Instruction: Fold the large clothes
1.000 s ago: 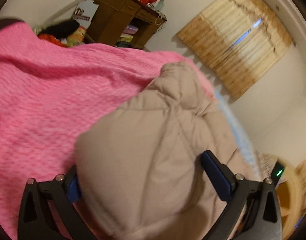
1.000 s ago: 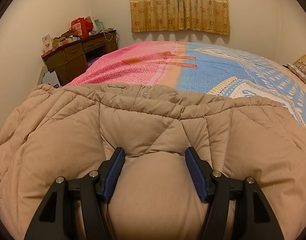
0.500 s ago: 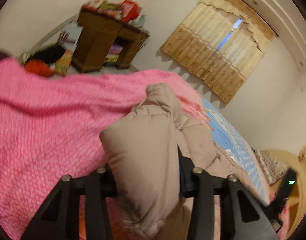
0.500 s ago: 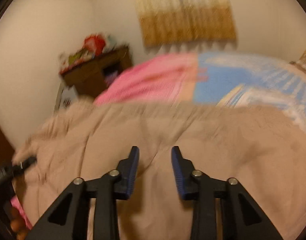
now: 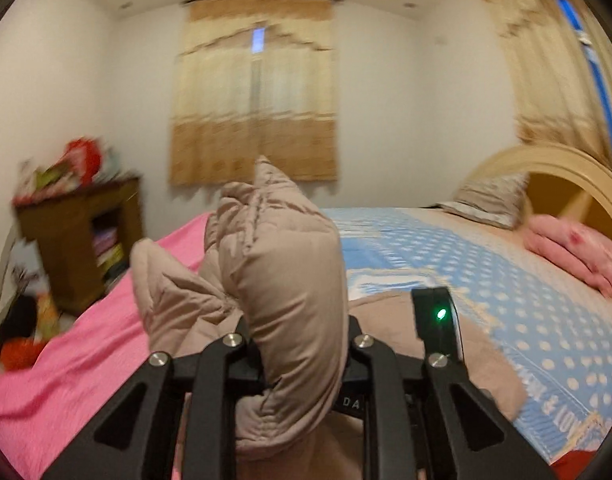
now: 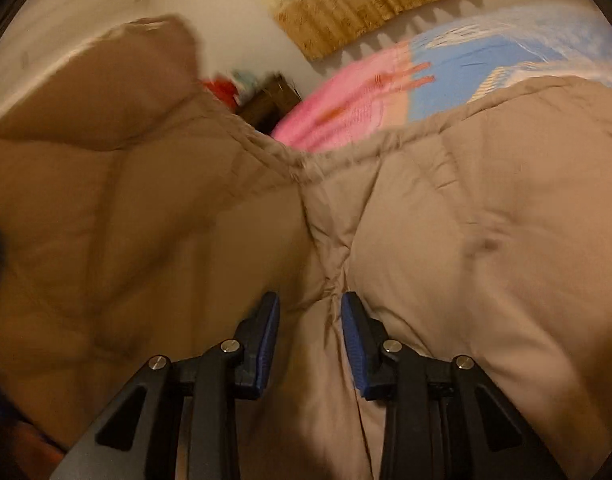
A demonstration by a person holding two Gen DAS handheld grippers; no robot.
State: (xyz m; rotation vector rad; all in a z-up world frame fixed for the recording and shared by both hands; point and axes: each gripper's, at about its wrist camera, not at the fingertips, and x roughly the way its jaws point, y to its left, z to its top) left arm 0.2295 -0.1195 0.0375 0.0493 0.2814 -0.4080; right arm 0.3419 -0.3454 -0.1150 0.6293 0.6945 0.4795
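Since a second ago the left gripper has come up off the pink half of the bedspread and rolled upright, so its view now looks level across the room to the curtained window. Its jaws, spread wide around a puffy bulge then, have just been closing, and they now pinch a thick bunched fold of the beige quilted coat, which stands up between them like a column. The right gripper has shifted sideways and tilted. Its blue pads have drawn in from wide apart to a narrow gap, with a gathered ridge of the same coat running between them; I judge them to be gripping it, though the blur leaves the contact itself unsure.

The coat lies on the bed, most of it spread low ahead of the right gripper, its stitched edge running crosswise in front of those jaws, with the pink and blue bedspread beyond. The left-hand portion is lifted higher than the rest and rises at the left of the right wrist view. The coming move, as I judge it, turns on that: the raised part must travel across toward the lower side, so the left hand leads.

Count: one coat, two grippers, both on it; one bed; two pillows by the headboard; one wooden cabinet.
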